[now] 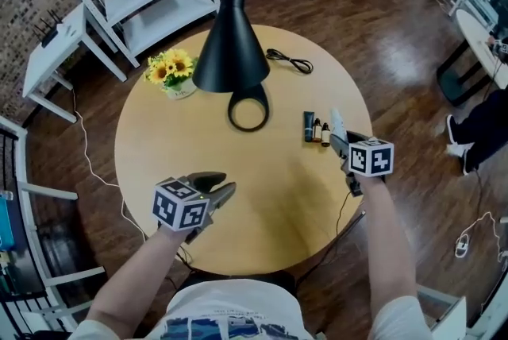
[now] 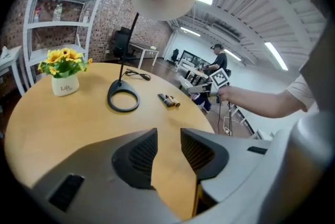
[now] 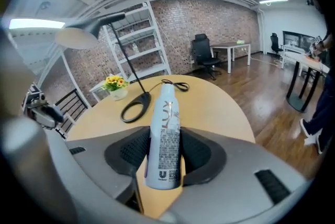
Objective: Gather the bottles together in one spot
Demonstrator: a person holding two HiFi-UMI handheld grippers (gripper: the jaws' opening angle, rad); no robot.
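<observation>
The right gripper (image 3: 165,154) has its jaws closed on a tall white bottle (image 3: 164,131), gripping low on the body so that most of it sticks out beyond the jaws. In the head view this gripper (image 1: 338,142) hangs over the worktop's right edge, the white bottle (image 1: 336,124) just beside three small bottles (image 1: 317,129) that appear to lie in a row there.

That row looks like the gathering spot. To do the step well, I would set the white bottle down beside the row on the side nearer the edge. It should touch the worktop (image 1: 262,199) before the jaws let go. With so low a grip the bottle may tip or roll when freed, and it could knock the small ones or go off the rim, which is close.

The left gripper (image 2: 168,147) has its jaws apart with nothing between them and hovers over the near left part of the worktop, well clear.

Further in stand a black lamp (image 1: 232,52) with its ring base (image 1: 248,110), a pot of yellow flowers (image 1: 170,70) towards the far left edge, and a black cable (image 1: 290,60) at the far edge. None of these blocks the way.
</observation>
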